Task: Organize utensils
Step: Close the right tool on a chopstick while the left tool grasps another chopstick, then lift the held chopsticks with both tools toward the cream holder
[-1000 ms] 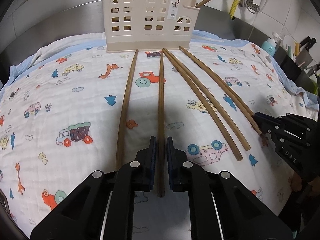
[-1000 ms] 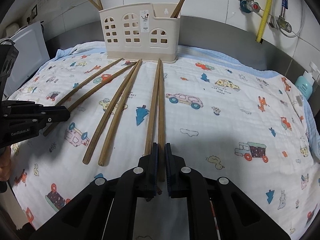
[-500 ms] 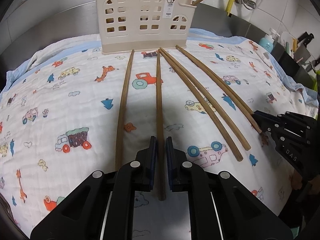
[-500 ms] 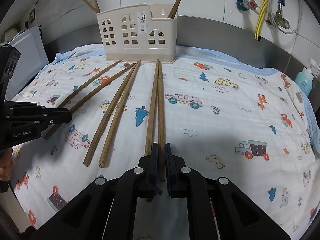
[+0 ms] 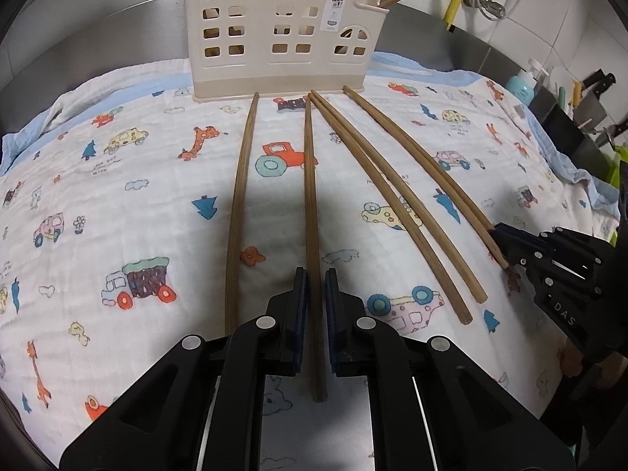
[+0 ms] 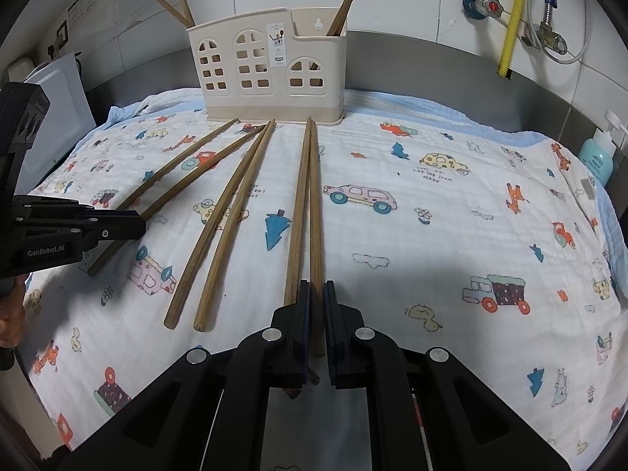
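Several long wooden chopsticks lie on a printed cloth [image 5: 117, 180] in front of a beige plastic utensil holder [image 5: 274, 27], also in the right wrist view [image 6: 271, 66], which holds a few chopsticks. My left gripper [image 5: 315, 286] is shut on one chopstick [image 5: 310, 196] near its blunt end; another chopstick [image 5: 239, 204] lies just to its left. My right gripper [image 6: 316, 298] is shut on the right chopstick [image 6: 315, 212] of a close pair; its partner [image 6: 296, 212] lies just left of the jaws. Each gripper shows in the other's view, at the right [image 5: 506, 235] and left [image 6: 133, 223] edges.
Two loose chopsticks [image 6: 219, 227] lie between the grippers. A steel backsplash and tiled wall with hoses [image 6: 510, 15] stand behind. A teal bottle [image 6: 596, 157] sits at the right, a white appliance [image 6: 55, 110] at the left, knives and tools [image 5: 581, 110] at the far right.
The left gripper has moved forward toward the holder with its chopstick. The right gripper has also shifted slightly forward. Both stay shut.
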Available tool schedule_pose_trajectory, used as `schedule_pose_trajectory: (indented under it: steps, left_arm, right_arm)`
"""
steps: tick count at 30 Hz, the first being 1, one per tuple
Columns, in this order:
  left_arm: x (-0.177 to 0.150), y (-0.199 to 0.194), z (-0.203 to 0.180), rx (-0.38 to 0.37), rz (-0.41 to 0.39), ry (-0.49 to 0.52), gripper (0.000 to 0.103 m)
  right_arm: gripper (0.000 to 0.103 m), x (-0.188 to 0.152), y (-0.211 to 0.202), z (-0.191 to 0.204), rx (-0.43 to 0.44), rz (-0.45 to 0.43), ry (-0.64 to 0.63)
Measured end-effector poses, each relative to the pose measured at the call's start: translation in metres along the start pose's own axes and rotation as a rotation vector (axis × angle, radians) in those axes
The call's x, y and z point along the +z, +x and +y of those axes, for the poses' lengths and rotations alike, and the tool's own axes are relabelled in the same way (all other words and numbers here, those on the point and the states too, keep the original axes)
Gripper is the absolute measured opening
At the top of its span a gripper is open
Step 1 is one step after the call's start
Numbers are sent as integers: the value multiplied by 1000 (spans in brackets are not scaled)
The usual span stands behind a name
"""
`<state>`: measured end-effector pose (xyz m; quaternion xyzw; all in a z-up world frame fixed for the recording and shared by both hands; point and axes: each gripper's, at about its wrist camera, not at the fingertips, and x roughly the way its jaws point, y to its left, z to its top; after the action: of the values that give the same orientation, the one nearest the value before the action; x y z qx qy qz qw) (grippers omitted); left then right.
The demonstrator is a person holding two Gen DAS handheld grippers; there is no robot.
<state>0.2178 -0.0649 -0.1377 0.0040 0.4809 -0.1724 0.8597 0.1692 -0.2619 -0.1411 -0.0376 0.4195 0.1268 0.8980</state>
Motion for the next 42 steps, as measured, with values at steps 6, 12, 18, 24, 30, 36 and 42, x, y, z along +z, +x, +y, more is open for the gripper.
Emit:
schedule_pose_trajectory:
  steps: [6,12,18,24,30,36,42]
  left_arm:
    - [0,-5,2,-3,-7,-10,6]
    - [6,-26,-1,-15,-74,-5,6]
    - [15,-44,-4,-38,-128,0,6]
    - [24,-65,-8,-52,-198,23,6]
    - [34,-79,-15,-58,-249,66,6]
    - [43,-92,-11,-77,-272,59,6]
    - [55,-105,-9,-80,-295,79,6]
  right_arm:
    - [7,2,-8,0,2,-20,9]
    - [7,13,-31,1,-2,-79,-1]
    - [7,33,-55,1,4,-147,-2]
    - [7,58,-75,1,18,-210,-1]
    - [7,84,-96,5,32,-270,-20]
    - [7,108,-114,9,42,-304,-48]
    - [7,136,-133,10,78,-321,-64]
